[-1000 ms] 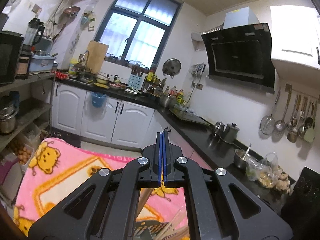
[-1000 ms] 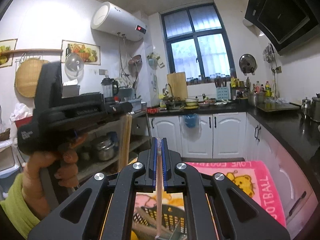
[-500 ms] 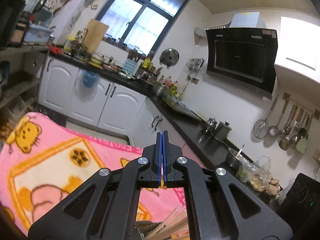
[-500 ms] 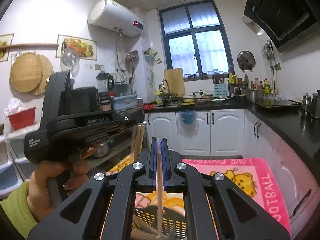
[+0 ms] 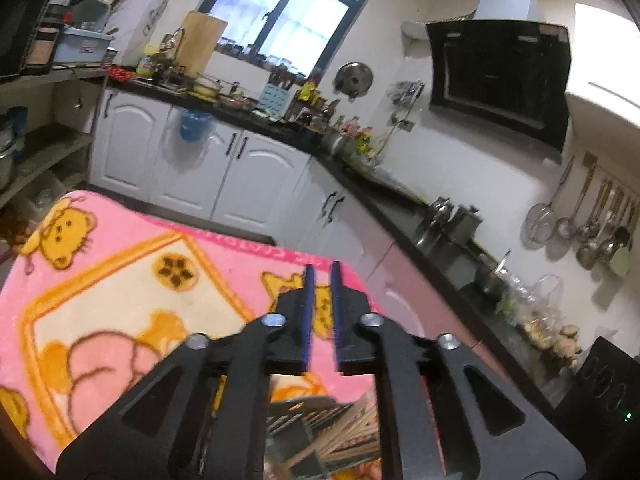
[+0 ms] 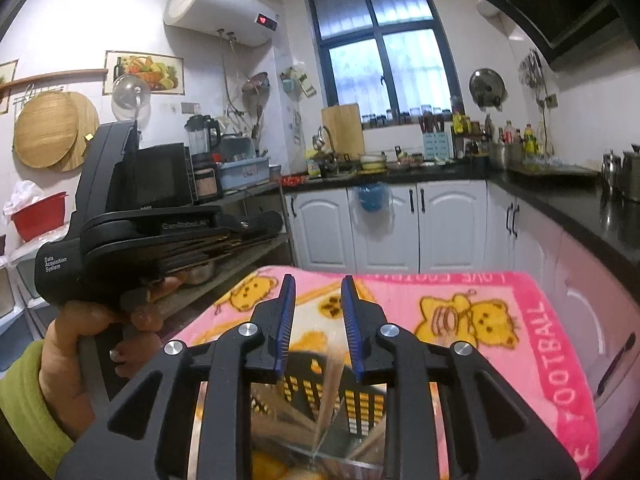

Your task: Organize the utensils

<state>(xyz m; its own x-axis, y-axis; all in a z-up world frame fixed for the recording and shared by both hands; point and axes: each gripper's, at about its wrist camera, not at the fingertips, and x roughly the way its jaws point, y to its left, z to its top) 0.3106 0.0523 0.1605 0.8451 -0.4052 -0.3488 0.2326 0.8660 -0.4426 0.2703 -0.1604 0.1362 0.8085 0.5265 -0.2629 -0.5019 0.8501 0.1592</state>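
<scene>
Both hand-held grippers newly apart, left (image 5: 321, 270), right (image 6: 318, 282), chopstick (image 6: 330, 384) dropping into black basket (image 6: 360, 404)

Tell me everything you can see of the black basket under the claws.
The black basket is a plastic-looking bin with walls of small square holes. It sits on the pink bear towel, below the open right claw. Wooden chopsticks lie bundled inside; one blurred chopstick stands between the claw's fingers, touching neither. Its rim is mostly hidden.
</scene>
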